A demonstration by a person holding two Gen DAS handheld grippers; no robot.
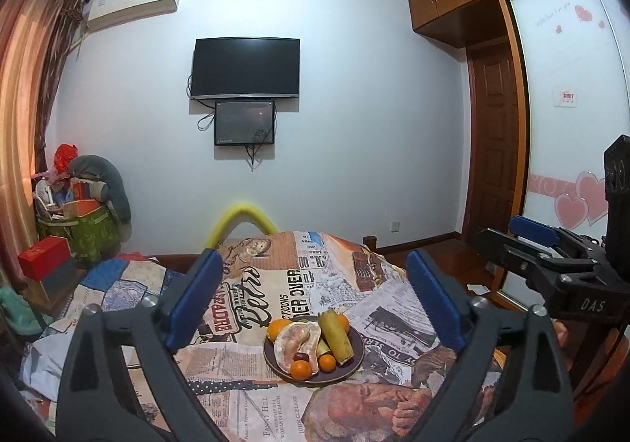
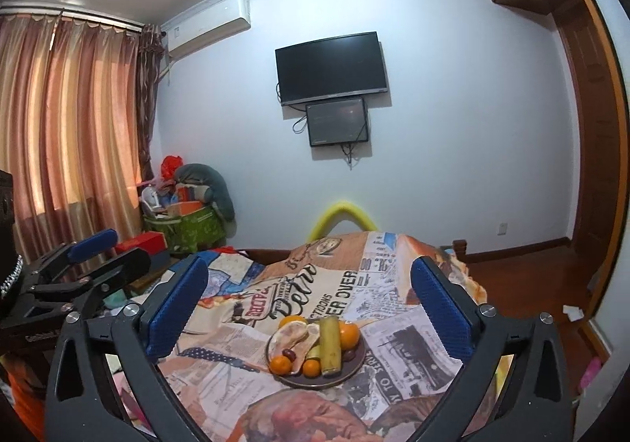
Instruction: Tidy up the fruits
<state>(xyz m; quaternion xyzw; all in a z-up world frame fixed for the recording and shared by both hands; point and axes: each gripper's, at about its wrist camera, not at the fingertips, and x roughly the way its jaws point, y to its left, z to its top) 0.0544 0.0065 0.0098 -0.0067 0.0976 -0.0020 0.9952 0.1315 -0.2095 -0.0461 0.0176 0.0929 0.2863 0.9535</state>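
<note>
One plate (image 1: 356, 357) on the bed (image 1: 275, 284) carries four oranges (image 1: 301, 369) and two cane pieces (image 1: 335, 335); both hand-held grippers, left (image 1: 311, 304) and right (image 2: 309, 308), stand apart, empty.

home bedroom: bed (image 1: 275, 284), wardrobe (image 1: 567, 107), curtains (image 2: 67, 119)

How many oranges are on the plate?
4: far left rim, far right behind the yellow-green stalk, near left, near middle. More may be hidden under the pomelo.
</note>
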